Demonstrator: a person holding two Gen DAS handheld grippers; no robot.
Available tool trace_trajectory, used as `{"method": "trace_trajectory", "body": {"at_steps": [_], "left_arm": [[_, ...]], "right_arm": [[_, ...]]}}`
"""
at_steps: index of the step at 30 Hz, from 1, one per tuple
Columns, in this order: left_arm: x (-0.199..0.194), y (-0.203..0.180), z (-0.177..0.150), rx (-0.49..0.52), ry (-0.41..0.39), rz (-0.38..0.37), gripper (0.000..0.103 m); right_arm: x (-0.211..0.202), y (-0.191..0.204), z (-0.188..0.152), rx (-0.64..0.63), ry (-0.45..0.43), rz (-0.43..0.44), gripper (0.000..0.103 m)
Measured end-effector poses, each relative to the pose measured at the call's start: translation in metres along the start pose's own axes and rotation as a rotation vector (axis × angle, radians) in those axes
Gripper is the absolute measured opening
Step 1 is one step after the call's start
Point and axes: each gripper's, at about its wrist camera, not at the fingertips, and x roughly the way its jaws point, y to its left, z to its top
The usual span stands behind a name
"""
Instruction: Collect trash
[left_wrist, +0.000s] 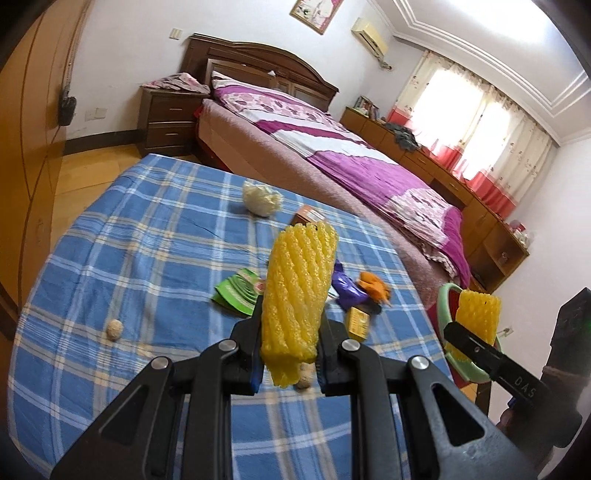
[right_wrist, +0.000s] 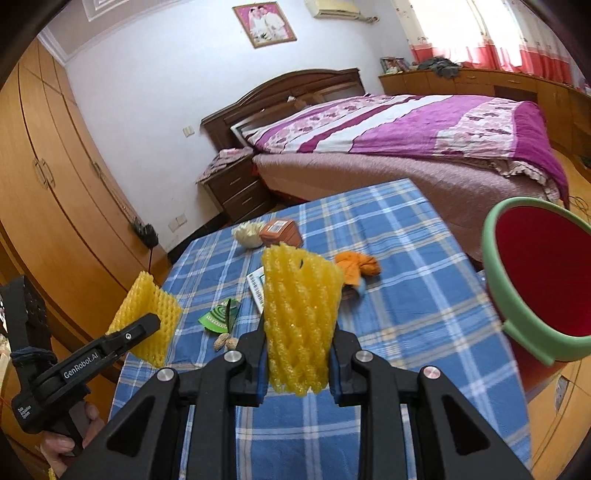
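While each gripper clamps a yellow foam fruit net, most of the trash is not yet collected.

Judging by the litter on the bench (right_wrist: 406, 295), the job looks early. The left gripper (left_wrist: 288, 332) pinches the left foam net (left_wrist: 299, 291) upright above the near edge; the right gripper (right_wrist: 299, 354) grips the right foam net (right_wrist: 301, 321) likewise, near the red bin (right_wrist: 495, 266) with the green rim, which sits just off the bench's right edge. No trash shows in the visible part of the bin. Left on the cloth: a white crumpled wad (left_wrist: 260, 199) and small brown box (right_wrist: 279, 230) toward the far edge, a green wrapper (left_wrist: 236, 293), purple wrapper (left_wrist: 347, 288), orange scrap (right_wrist: 356, 267), small yellow box (left_wrist: 357, 323) mid-bench, and peanut shells (right_wrist: 226, 343) nearer.
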Motion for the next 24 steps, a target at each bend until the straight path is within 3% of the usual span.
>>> {"method": "trace_trajectory", "body": {"at_steps": [15,24], "left_arm": [[0.009,-0.051,-0.003,0.062,0.054,-0.081,0.021],[0.03,-0.107,-0.001,0.157,0.096,-0.133,0.021]], "right_arm": [[-0.054,-0.052,0.002,0.086,-0.095,-0.071,0.027],[-0.077,-0.092,0.01,0.147,-0.157,-0.136,0.027]]}}
